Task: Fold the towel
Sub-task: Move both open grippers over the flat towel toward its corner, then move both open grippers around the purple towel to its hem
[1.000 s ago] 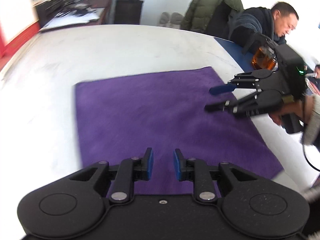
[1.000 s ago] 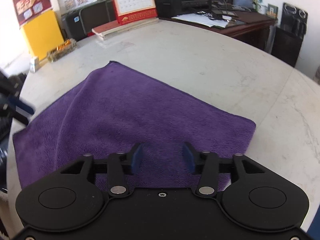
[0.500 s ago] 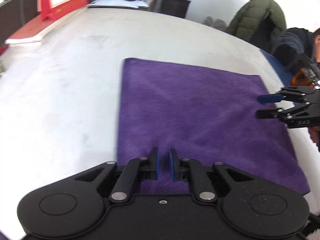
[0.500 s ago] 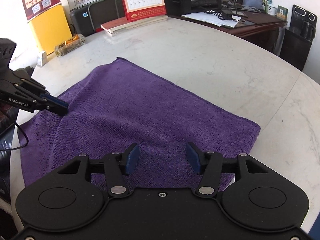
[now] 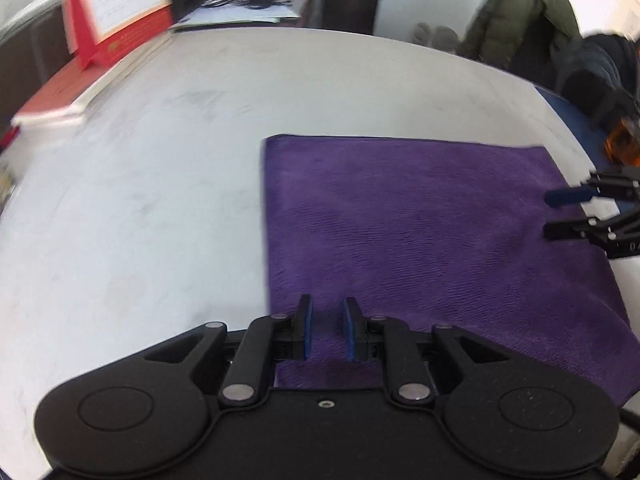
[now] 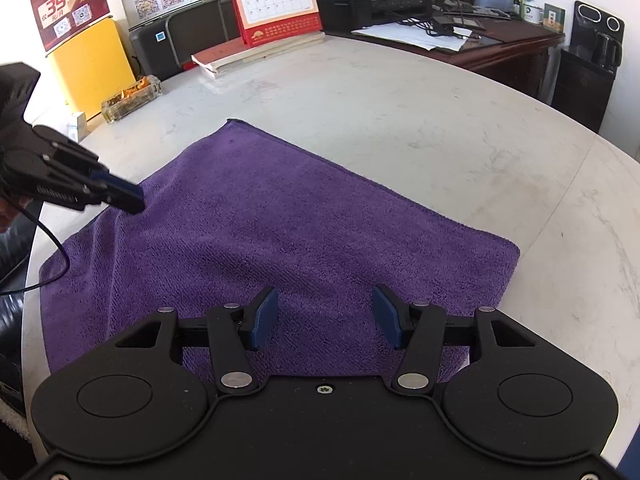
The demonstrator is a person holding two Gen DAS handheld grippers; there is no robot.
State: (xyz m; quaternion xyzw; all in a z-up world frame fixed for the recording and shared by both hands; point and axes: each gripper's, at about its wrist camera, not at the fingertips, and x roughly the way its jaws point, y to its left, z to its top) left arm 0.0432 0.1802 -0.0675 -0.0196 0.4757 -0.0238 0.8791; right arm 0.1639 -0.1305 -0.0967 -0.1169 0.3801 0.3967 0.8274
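Note:
A purple towel lies spread flat on the pale marble table. My left gripper hovers over the towel's near left corner. Its jaws stand a narrow gap apart and are opening, with cloth showing below the gap but not pinched. From the right wrist view the left gripper reaches in over the towel at its left edge. My right gripper is open above the towel's near edge with nothing between its pads. It also shows at the right of the left wrist view.
A red desk calendar on stacked books, a glass ashtray and a black printer sit at the table's far side. A green coat hangs behind a person in a dark jacket. Bare marble surrounds the towel.
My left gripper has swung across to the towel's left corner and entered the right wrist view; its jaws narrowed, then parted slightly. The right gripper has stayed put.

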